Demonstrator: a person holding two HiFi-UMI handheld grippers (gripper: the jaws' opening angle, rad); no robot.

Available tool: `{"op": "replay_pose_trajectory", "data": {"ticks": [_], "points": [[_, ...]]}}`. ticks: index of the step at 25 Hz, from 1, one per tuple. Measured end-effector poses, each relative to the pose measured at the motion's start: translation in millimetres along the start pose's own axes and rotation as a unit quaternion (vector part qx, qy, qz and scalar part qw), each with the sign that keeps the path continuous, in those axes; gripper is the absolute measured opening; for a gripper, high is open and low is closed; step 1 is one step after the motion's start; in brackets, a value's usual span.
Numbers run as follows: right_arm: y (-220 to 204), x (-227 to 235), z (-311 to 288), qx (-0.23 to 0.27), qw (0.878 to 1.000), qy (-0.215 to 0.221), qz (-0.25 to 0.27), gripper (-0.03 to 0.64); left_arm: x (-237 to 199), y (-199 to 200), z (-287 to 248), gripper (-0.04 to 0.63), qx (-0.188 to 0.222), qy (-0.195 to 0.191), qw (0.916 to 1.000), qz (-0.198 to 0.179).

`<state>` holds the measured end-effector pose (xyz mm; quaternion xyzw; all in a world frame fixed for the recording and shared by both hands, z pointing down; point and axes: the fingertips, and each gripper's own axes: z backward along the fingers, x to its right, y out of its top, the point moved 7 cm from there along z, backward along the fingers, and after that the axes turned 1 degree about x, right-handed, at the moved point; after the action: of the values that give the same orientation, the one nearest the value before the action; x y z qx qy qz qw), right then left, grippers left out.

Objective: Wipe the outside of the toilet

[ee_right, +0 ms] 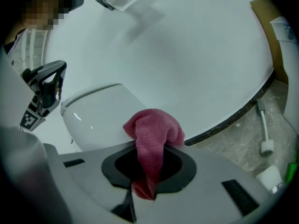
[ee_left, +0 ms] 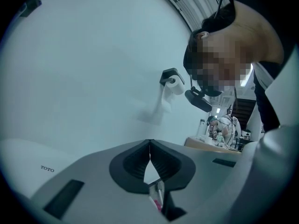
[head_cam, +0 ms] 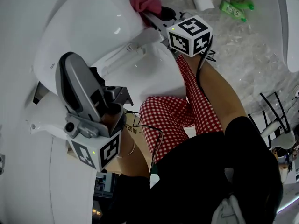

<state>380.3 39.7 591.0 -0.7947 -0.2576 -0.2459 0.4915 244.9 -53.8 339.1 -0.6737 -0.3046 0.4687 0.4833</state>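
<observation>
Toilet (head_cam: 88,27): white, set against the wall, in the upper left of the head view.
Cloth (ee_right: 156,134): pink, bunched, right at the toilet's outer side; contact unclear.
Right hand-held gripper (ee_right: 149,171): clamped on the cloth, which bulges out past the tips.
Left hand-held gripper (ee_left: 149,146): jaws pressed together, nothing between them; pointed at the wall, close over the toilet.
Toilet roll (ee_left: 175,85): on a wall holder.
Floor (head_cam: 261,45): pale stone; green bottle (head_cam: 233,7) well apart from the toilet.
</observation>
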Motion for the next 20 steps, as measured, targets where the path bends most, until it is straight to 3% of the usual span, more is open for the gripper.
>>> {"op": "replay_pose_trajectory", "data": {"ticks": [14,20], "points": [[-45,39,-17,-0.078,0.995,-0.054,0.008,0.077,-5,-1,1,0.009,0.003,-0.013,0.9998,0.013],[-51,43,-19,-0.104,0.992,-0.061,0.033,0.078,-1,-3,4,0.009,0.003,-0.028,0.9996,-0.005]]}}
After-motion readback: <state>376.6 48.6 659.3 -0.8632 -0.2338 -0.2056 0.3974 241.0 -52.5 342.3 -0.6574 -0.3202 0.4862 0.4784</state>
